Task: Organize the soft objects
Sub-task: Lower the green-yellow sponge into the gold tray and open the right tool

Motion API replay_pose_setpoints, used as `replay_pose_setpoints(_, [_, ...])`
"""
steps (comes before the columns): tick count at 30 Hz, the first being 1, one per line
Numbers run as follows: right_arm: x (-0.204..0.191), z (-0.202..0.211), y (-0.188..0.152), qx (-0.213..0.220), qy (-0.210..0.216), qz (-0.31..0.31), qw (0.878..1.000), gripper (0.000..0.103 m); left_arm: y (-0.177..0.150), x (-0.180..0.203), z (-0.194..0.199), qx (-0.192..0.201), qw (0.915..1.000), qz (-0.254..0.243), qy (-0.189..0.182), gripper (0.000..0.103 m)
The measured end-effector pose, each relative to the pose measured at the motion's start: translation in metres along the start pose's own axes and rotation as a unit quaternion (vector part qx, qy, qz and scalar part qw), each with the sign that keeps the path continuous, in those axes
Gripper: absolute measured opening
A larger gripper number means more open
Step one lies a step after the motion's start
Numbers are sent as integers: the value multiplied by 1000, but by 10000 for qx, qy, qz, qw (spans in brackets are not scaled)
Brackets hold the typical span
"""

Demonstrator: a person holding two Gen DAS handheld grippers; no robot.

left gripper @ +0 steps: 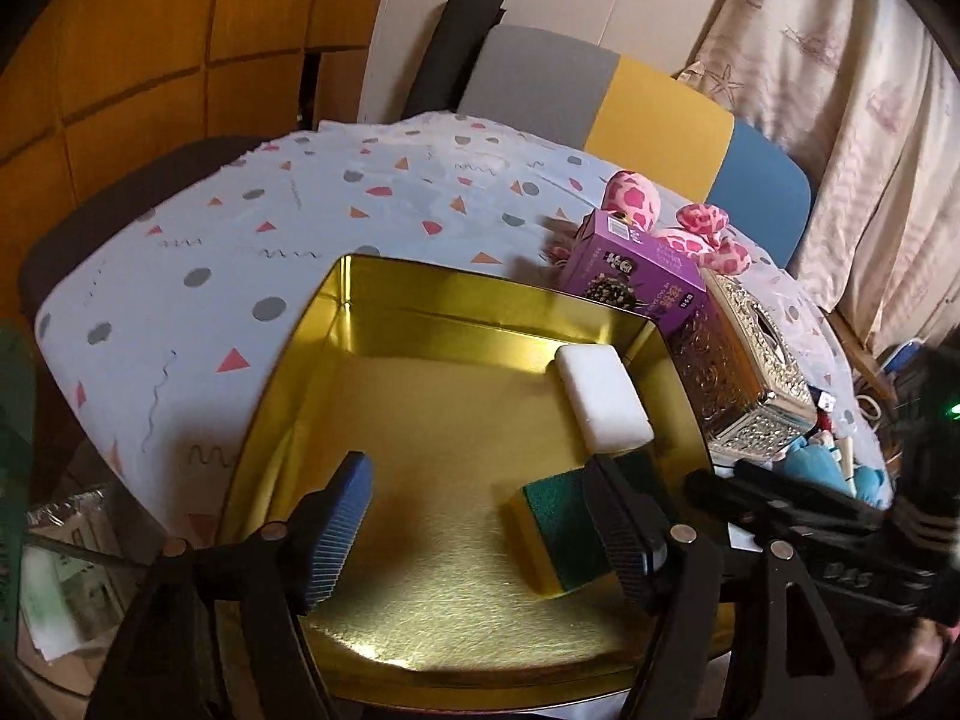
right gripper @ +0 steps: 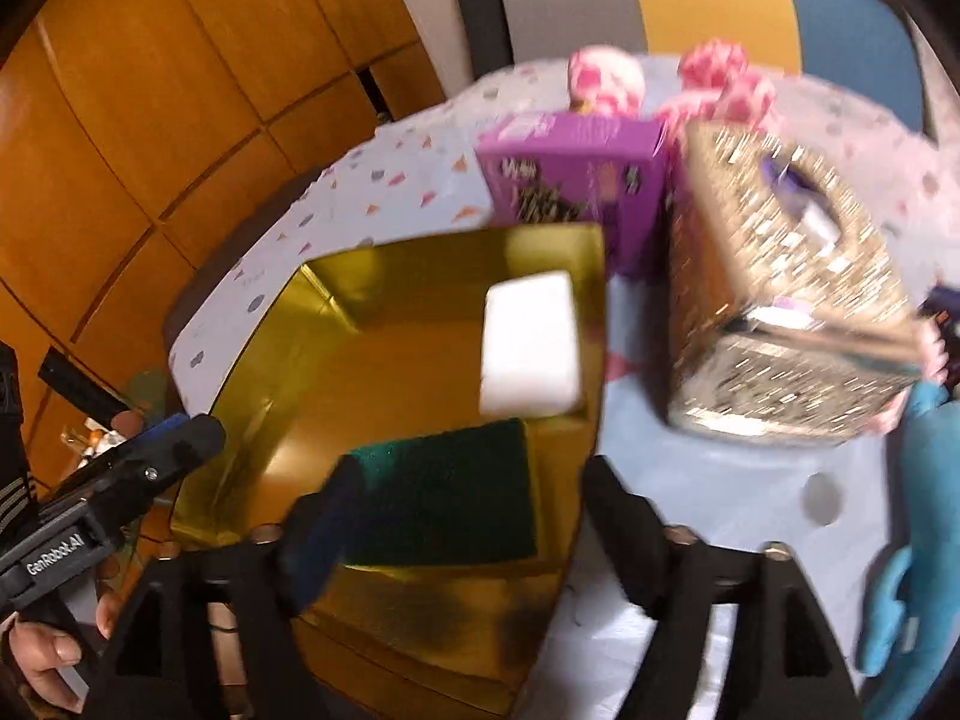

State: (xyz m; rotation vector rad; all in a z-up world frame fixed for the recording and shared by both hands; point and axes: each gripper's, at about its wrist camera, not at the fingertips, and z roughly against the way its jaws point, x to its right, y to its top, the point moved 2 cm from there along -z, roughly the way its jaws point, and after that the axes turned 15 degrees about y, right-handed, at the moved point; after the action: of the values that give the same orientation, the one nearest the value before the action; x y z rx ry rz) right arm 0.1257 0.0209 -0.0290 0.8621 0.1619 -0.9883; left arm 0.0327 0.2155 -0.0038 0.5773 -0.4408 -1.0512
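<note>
Left gripper [left gripper: 480, 531] spread wide, nothing between its pads, above the gold tin [left gripper: 384, 282]. Right gripper [right gripper: 462, 531] likewise released, just over the green-yellow sponge [left gripper: 555, 519] lying inside, white sponge [left gripper: 603, 399] beyond it.

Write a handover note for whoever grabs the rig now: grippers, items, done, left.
Left gripper: open, empty, over the gold tin.
Right gripper: open, empty, above the tin's right edge.
Done: white sponge and green-and-yellow scouring sponge lie in the tin.
Left: pink spotted plush behind the purple box; blue plush on the table, right of the tin.
</note>
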Motion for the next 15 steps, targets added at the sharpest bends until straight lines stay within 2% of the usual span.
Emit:
replay_pose_setpoints(3, [-3, 16, 2, 231, 26, 63, 9997, 80, -3, 3, 6, 128, 9999, -62, 90, 74])
replay_pose_setpoints(8, [-5, 38, -3, 481, -190, 155, 9985, 80, -8, 12, 14, 229, 9994, -212, 169, 80])
replay_pose_setpoints(15, [4, 69, -13, 828, -787, 202, 9932, 80, -17, 29, 24, 420, 9972, -450, 431, 88])
